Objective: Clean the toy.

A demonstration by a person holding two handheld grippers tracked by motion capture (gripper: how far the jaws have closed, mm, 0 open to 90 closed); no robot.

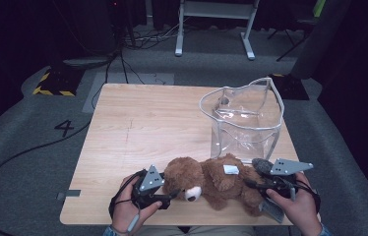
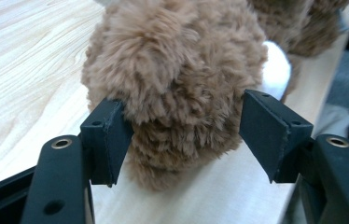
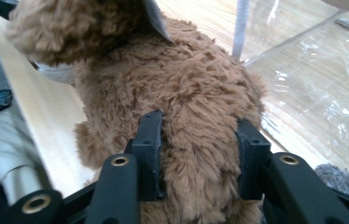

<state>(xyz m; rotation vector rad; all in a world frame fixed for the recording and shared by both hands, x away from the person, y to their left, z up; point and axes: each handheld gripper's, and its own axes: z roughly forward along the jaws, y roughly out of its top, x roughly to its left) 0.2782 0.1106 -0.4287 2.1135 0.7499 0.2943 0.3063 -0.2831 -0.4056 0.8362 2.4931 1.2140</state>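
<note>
Lying shaggy on pale wood, teddy bear [image 1: 211, 182] fills clenched right tool [image 3: 198, 154], left tool [image 2: 182, 135] released.

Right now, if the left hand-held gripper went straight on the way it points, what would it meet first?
The teddy bear. The left hand-held gripper has its jaws open on either side of the bear's furry head, pads apparently just touching the fur, so going straight on would likely press into the head at once.

- High view: table [image 1: 138, 128] evenly lit from above, surroundings near black, slightly soft.
- Bag [image 1: 245, 118]: white glare streaks on the plastic.
- Gripper views: fur sharp, far edges blurred.
</note>
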